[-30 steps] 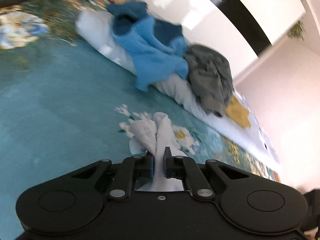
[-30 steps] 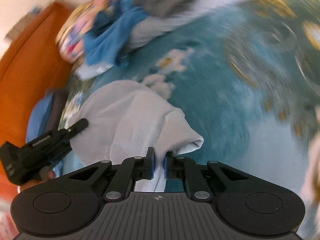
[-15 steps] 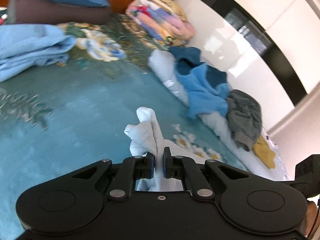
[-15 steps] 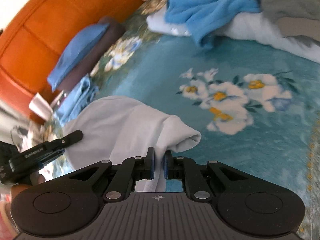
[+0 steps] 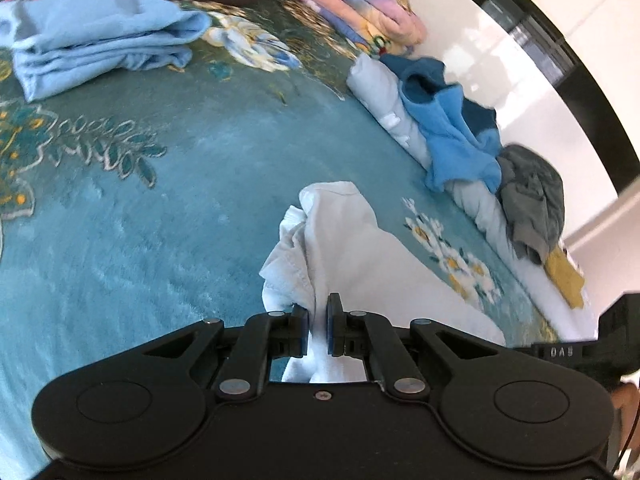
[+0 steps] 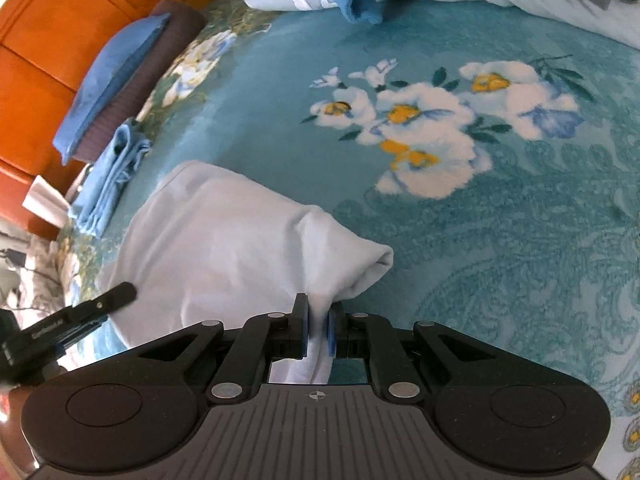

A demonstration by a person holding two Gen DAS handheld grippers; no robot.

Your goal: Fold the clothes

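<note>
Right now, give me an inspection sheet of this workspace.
Surface: teal floral blanket, soft and plush.
Job's things: white garment, bunched, pinched at two spots.
Clutter: folded light blue cloth; blue fleece and grey garment heaped on a pale rolled quilt; rolled patterned blanket; blue pillow.
Grippers: left claw and right claw both shut on the white garment.
Cables: nothing seen.
Surroundings: orange headboard, white wall.
</note>
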